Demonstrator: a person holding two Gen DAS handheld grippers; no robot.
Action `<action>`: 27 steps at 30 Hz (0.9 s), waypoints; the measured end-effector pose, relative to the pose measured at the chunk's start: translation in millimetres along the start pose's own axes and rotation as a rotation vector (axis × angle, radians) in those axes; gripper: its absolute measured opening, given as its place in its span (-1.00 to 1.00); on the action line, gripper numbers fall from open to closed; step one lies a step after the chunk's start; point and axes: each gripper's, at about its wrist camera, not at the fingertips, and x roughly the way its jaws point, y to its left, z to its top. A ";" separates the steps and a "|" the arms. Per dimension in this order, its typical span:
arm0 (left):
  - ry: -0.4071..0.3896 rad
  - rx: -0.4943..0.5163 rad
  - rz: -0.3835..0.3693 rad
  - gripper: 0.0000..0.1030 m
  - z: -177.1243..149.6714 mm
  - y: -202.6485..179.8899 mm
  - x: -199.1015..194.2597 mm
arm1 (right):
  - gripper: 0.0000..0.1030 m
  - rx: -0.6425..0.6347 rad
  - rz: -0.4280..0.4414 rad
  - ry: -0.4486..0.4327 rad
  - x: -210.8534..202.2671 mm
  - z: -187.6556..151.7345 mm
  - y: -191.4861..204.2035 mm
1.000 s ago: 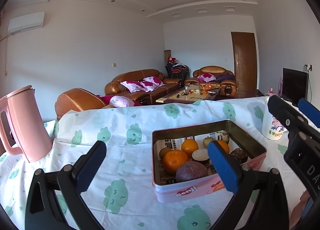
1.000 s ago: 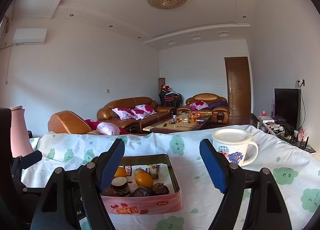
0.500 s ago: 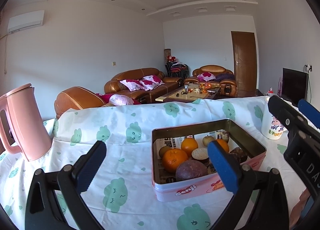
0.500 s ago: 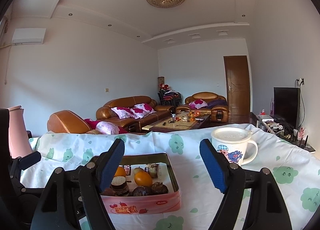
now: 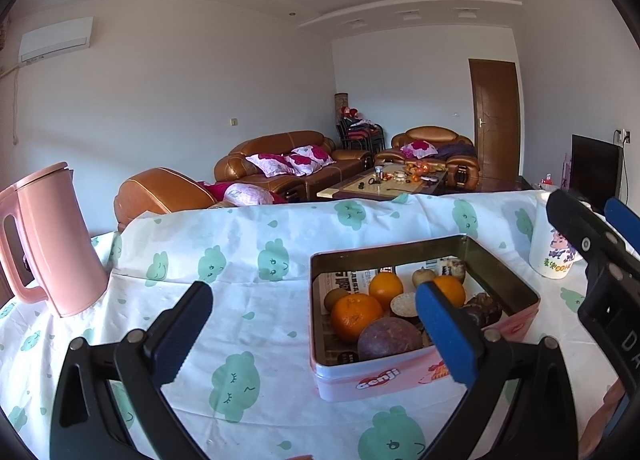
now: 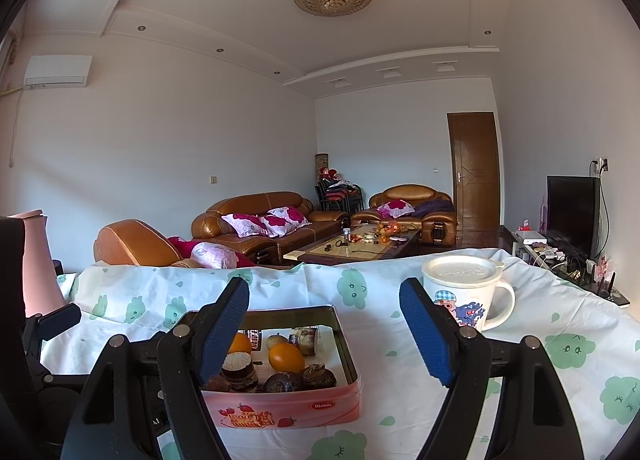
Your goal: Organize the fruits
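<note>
A pink tin box (image 5: 400,378) (image 6: 288,408) sits on the cloud-print tablecloth and holds several fruits: oranges (image 5: 355,315) (image 6: 285,357), a purple passion fruit (image 5: 389,340), a kiwi (image 5: 335,297) and dark brown fruits (image 6: 283,382). My left gripper (image 5: 316,334) hovers open just in front of the box's near left corner, nothing between its blue pads. My right gripper (image 6: 324,334) is open too, above the box's right side, with empty jaws. Its black frame (image 5: 592,244) shows at the right edge of the left wrist view.
A pink kettle (image 5: 52,244) (image 6: 34,260) stands at the table's left end. A lidded white cartoon mug (image 6: 464,292) (image 5: 554,252) stands right of the box. The tablecloth (image 5: 248,260) drops off at the far edge, with sofas and a coffee table beyond.
</note>
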 end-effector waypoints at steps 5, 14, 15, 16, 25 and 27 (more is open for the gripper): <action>0.008 0.002 0.008 1.00 1.2 -0.7 1.6 | 0.54 0.002 -0.001 0.001 0.0 -0.4 -1.2; 0.025 -0.015 0.013 1.00 1.6 1.2 4.2 | 0.54 0.001 -0.003 0.004 0.2 -1.0 -2.3; 0.028 -0.018 0.013 1.00 1.4 1.3 4.4 | 0.54 0.001 -0.003 0.004 0.1 -1.2 -3.1; 0.031 -0.022 0.013 1.00 1.3 2.1 4.8 | 0.54 0.001 -0.004 0.004 -0.1 -1.2 -2.4; 0.036 -0.029 0.010 1.00 1.2 3.4 5.4 | 0.54 0.001 -0.003 0.004 -0.1 -1.0 -2.5; 0.036 -0.029 0.012 1.00 1.1 3.3 5.5 | 0.54 0.001 -0.003 0.005 -0.1 -1.2 -3.2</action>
